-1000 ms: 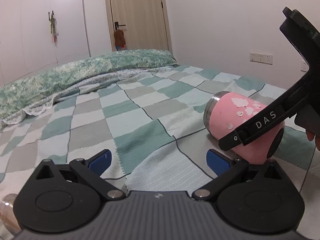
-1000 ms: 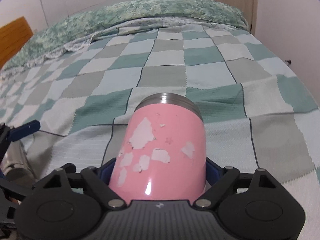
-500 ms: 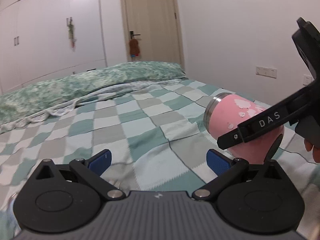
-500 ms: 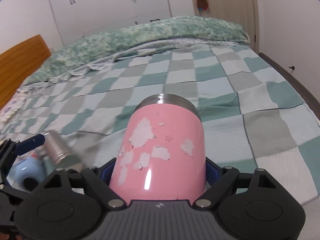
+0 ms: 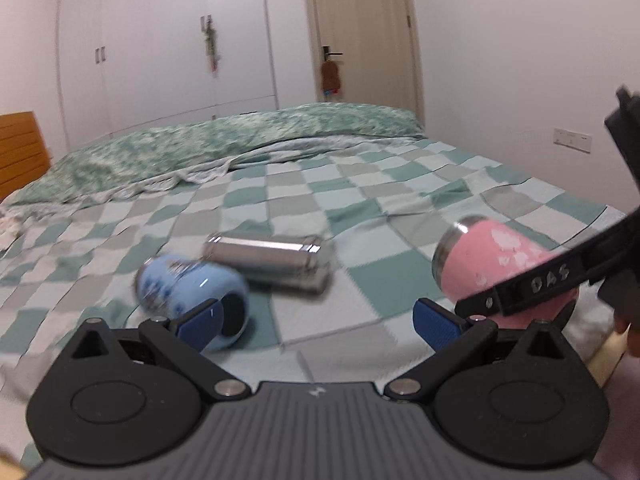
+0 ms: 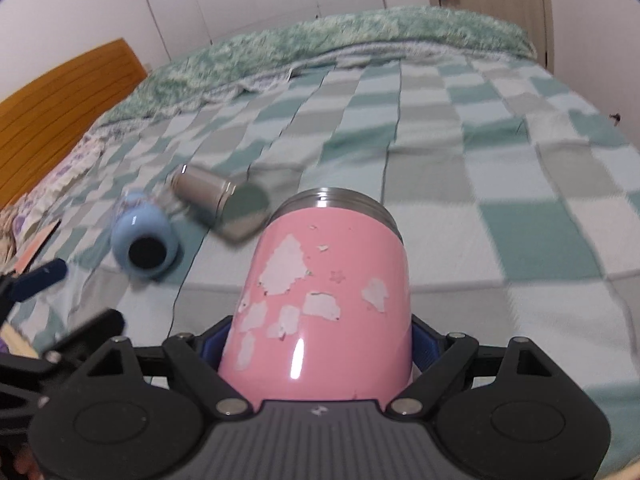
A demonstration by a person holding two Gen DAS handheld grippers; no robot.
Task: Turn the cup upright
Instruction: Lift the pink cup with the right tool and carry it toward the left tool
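My right gripper [image 6: 316, 344] is shut on a pink cup [image 6: 324, 288] with chipped paint and a steel rim, held off the bed, rim pointing away. The cup also shows at the right of the left wrist view [image 5: 500, 272], with the right gripper's finger [image 5: 532, 284] across it. My left gripper [image 5: 320, 320] is open and empty, low over the bed. A light blue cup [image 5: 188, 288] and a steel cup [image 5: 272, 260] lie on their sides on the bedspread; both also show in the right wrist view, the blue cup [image 6: 144, 236] beside the steel cup [image 6: 216, 196].
The bed has a green-and-white checked cover [image 6: 480, 184] with a rumpled green quilt [image 5: 240, 140] at the far end. A wooden headboard [image 6: 60, 100] is at the left. White wardrobes [image 5: 160, 60] and a door [image 5: 360, 32] stand behind.
Both grippers rose and tilted back; the pink cup came up off the bed in the right gripper. The blue and steel cups came into view.
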